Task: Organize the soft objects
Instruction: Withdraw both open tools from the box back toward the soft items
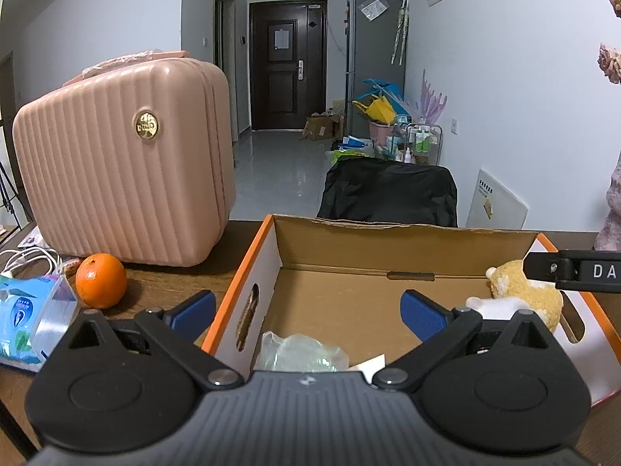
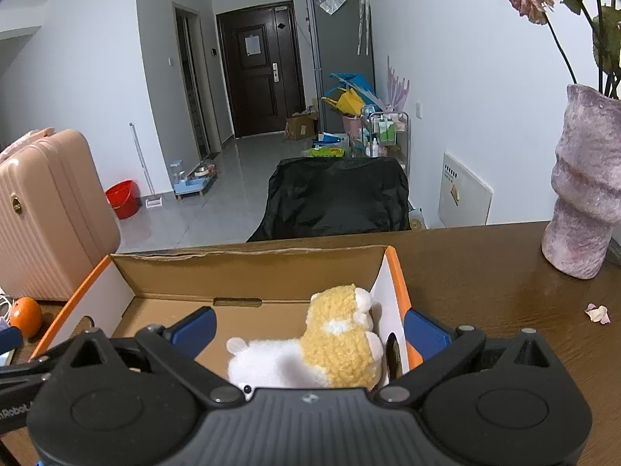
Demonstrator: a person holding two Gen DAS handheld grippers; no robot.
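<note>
Brown table (image 2: 485, 272) | both claws spread, empty | plush toys (image 2: 333, 345) sit in cardboard box (image 2: 248, 268) | lift clear without snagging walls

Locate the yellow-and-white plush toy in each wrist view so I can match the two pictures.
Left wrist view: the plush toy lies at the right edge, in the cardboard box's far right corner, behind the right finger.
Right wrist view: bottom centre, between the open right gripper's fingers, against the box's right wall.
Shared landmark: the dark door.
</note>
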